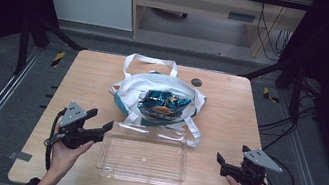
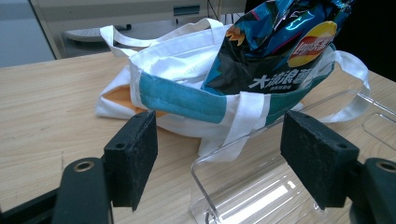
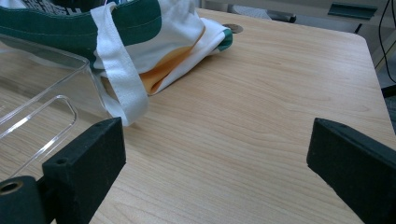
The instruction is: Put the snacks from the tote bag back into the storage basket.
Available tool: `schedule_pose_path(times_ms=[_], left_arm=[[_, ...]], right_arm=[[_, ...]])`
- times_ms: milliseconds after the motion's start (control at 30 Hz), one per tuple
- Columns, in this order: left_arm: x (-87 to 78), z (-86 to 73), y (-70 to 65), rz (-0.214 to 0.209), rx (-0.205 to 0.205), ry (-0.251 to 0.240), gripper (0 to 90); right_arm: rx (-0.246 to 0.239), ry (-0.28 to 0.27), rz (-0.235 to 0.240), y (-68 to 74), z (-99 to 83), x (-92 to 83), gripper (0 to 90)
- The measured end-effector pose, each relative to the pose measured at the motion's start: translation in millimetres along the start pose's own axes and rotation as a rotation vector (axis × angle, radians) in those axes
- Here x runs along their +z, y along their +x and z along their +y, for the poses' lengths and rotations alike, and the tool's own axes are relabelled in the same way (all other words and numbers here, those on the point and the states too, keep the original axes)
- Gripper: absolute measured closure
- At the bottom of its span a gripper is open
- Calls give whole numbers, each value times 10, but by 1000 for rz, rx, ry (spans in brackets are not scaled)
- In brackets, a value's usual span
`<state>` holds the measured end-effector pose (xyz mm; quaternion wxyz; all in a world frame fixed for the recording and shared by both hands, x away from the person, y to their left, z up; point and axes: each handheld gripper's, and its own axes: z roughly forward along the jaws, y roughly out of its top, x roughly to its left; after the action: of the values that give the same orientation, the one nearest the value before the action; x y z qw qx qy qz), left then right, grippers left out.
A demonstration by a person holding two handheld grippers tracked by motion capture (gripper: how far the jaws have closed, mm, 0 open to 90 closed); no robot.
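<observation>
at the near edge of a wooden table [image 1: 230,113], a person's two hands each hold a black two-jaw gripper. the left gripper [image 1: 99,123], at the near left, has its jaws spread wide with nothing between them, angled toward the corner of a clear plastic tray [image 1: 142,160]; in the left gripper view its pads [image 2: 133,156] frame that tray corner [image 2: 243,186]. the right gripper [image 1: 218,163], at the near right, also stands with its jaws spread and bare, over open tabletop just beside the tray's right end. the tray lies flat between the two grippers, nothing in it. just beyond it, touching its far rim, rests a white tote bag [image 1: 133,87] with a teal band, one strap draped onto the tray's edge. a blue crisp packet [image 1: 163,103] pokes from the bag's mouth. farther back, a small dark round disc [image 1: 196,82] sits in the tabletop near the far edge.
</observation>
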<state>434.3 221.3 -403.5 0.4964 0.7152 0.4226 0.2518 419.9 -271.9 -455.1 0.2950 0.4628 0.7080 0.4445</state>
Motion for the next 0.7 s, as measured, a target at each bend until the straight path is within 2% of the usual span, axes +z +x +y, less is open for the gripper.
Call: schedule_pose_path(times_ms=[700], left_arm=[[185, 107, -116, -16, 14, 2, 271]], right_arm=[[0, 2, 4, 3, 4, 5, 48]])
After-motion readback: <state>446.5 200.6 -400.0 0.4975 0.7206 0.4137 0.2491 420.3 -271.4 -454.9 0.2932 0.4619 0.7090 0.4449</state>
